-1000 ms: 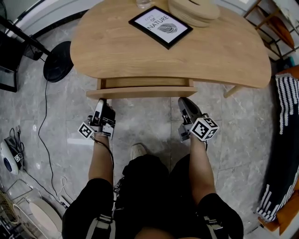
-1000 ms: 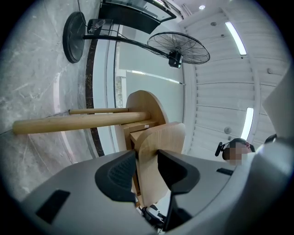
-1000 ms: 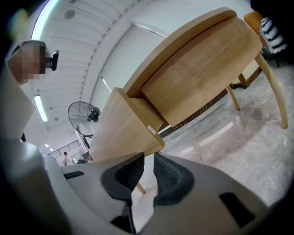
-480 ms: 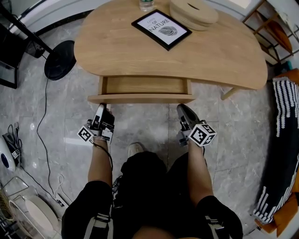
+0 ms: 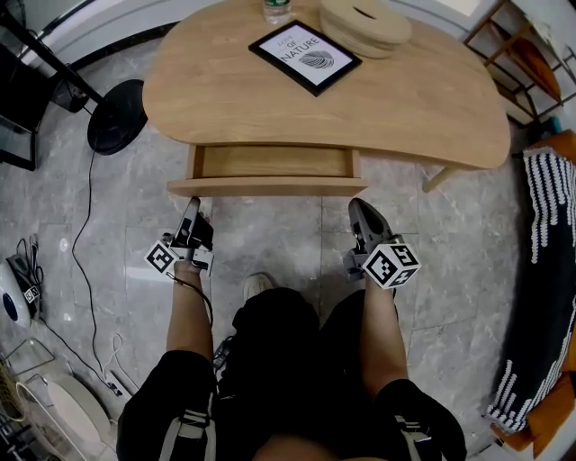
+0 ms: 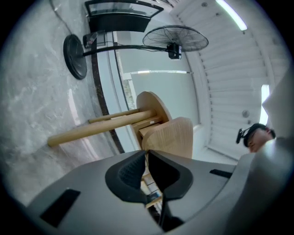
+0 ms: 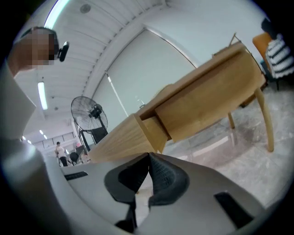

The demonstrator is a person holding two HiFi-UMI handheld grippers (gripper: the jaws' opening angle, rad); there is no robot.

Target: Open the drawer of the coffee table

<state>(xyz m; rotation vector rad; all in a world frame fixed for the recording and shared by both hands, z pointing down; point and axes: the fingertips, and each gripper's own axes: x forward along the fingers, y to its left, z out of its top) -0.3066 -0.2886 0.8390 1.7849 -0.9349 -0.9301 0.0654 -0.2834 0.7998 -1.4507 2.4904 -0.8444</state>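
Note:
The light wood coffee table (image 5: pixel 387 108) has its drawer (image 5: pixel 270 187) pulled out toward me, the shallow inside showing bare. My left gripper (image 5: pixel 192 207) hovers just short of the drawer front's left end. Its jaws are closing, the tips meet, and nothing is between them (image 6: pixel 146 153). My right gripper (image 5: pixel 358 207) is near the front's right end, clear of the wood and shut on nothing (image 7: pixel 149 158). The right gripper view shows the drawer (image 7: pixel 121 137) sticking out from under the table's apron (image 7: pixel 206 105). In the left gripper view the drawer's end (image 6: pixel 172 135) rises behind the jaws.
A framed print (image 5: pixel 304 52), a round wooden stack (image 5: pixel 367 20) and a bottle (image 5: pixel 277 9) stand on the tabletop. A fan's black base (image 5: pixel 114 117) with a trailing cable sits on the floor at left. A striped cushion (image 5: pixel 551 207) is at right. My legs and a shoe (image 5: pixel 259 288) are below the grippers.
The drawer has come further out of the table. Both grippers have drawn back from the drawer front and their jaws have closed. The right gripper has lifted a little.

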